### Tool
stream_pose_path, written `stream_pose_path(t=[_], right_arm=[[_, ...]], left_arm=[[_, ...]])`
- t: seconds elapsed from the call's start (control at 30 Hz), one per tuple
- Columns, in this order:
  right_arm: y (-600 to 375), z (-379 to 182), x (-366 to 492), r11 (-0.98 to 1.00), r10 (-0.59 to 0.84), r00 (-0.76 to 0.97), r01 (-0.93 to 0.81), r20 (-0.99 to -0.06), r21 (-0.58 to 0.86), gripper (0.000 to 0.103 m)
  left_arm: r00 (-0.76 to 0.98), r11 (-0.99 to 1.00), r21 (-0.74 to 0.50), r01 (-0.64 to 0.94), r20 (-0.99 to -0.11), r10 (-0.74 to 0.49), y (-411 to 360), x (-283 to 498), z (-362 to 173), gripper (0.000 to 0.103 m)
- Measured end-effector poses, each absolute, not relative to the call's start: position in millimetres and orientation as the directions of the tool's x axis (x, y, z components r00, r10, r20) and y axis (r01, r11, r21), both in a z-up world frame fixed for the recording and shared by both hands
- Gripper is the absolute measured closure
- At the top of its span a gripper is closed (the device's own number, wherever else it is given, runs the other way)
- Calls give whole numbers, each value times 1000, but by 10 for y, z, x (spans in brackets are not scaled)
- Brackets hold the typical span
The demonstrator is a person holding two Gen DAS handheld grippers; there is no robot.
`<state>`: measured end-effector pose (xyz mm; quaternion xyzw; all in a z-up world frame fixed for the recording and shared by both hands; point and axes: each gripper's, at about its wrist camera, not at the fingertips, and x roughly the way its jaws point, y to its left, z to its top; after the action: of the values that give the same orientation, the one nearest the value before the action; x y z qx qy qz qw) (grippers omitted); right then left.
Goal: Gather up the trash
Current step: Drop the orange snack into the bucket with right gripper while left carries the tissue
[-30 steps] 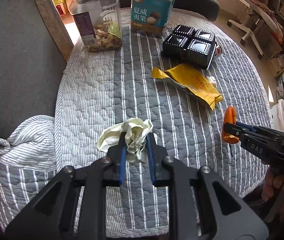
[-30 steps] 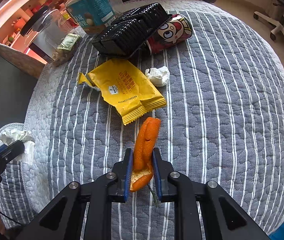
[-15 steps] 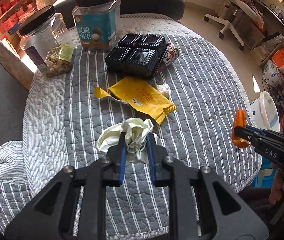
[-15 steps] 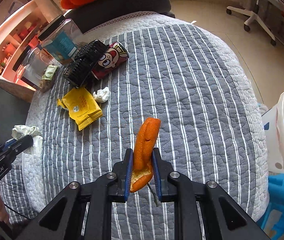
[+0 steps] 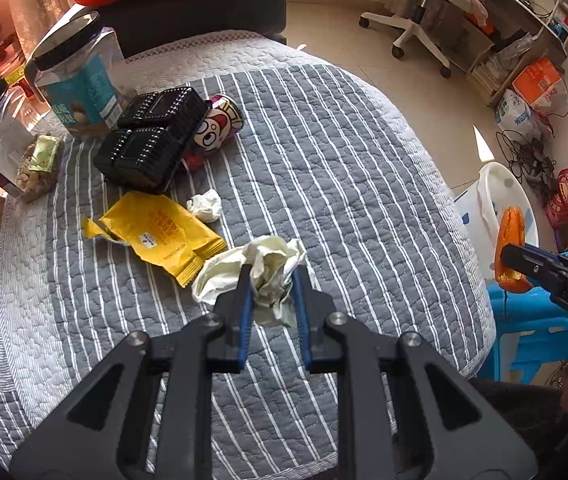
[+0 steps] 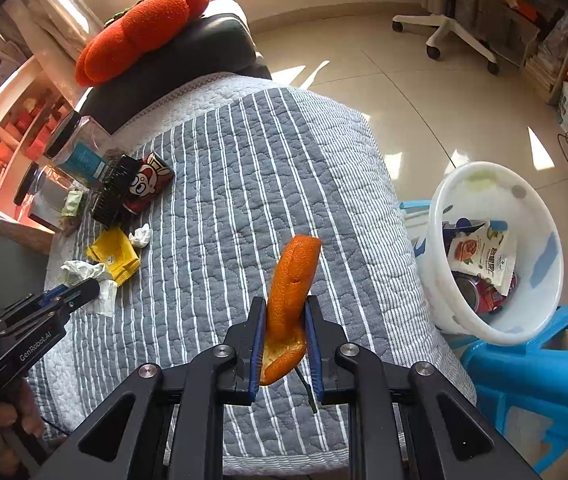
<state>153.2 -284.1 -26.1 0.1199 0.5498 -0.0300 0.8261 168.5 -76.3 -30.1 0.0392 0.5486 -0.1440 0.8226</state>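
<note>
My left gripper [image 5: 271, 280] is shut on a crumpled cream paper wad [image 5: 261, 270], held above the striped quilted table [image 5: 344, 168]. My right gripper [image 6: 284, 312] is shut on an orange peel [image 6: 294, 276], held above the table's right edge; the peel also shows in the left wrist view [image 5: 508, 236]. A white bin [image 6: 540, 312] with wrappers inside stands on a blue stool [image 6: 532, 384] to the right. On the table lie a yellow wrapper [image 5: 159, 232], a small white paper ball [image 5: 205, 206], a red cartoon can [image 5: 213, 132] and a black plastic tray [image 5: 151, 144].
Two clear snack jars [image 5: 77, 92] stand at the table's far left. A dark chair with an orange cushion [image 6: 139, 36] is behind the table. An office chair [image 6: 456, 20] and floor clutter [image 5: 536, 92] are at the far right.
Both grippers have risen and swung right toward the bin, each still holding its item. The bin has come into the right wrist view.
</note>
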Motion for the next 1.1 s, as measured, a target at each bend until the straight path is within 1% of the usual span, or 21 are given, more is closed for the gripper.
stream_pose_path(t=[0.57, 0.83, 1.0, 1.03, 1.07, 1.1], right_arm=[[-4150, -197, 1124, 913, -13, 399, 378, -917, 152, 84], [-4495, -215, 1131, 876, -29, 411, 450, -911, 175, 83], [-4632, -271, 1180, 859, -58, 398, 488, -915, 158, 83], [-4668, -284, 1183, 854, -61, 398, 496, -915, 159, 82], [-4701, -297, 1183, 849, -61, 399, 503, -915, 163, 80], [-4735, -313, 1183, 843, -63, 397, 512, -916, 164, 80]], left_arm=[[346, 911, -128, 392, -897, -275, -1774, 1659, -300, 82], [344, 898, -148, 414, -888, -305, -2090, 1673, -344, 82], [337, 887, -168, 430, -881, -331, -2287, 1692, -363, 82], [334, 883, -171, 436, -880, -336, -2330, 1693, -364, 82], [332, 879, -174, 443, -880, -341, -2376, 1693, -365, 82], [327, 875, -181, 448, -879, -349, -2420, 1694, -364, 82]])
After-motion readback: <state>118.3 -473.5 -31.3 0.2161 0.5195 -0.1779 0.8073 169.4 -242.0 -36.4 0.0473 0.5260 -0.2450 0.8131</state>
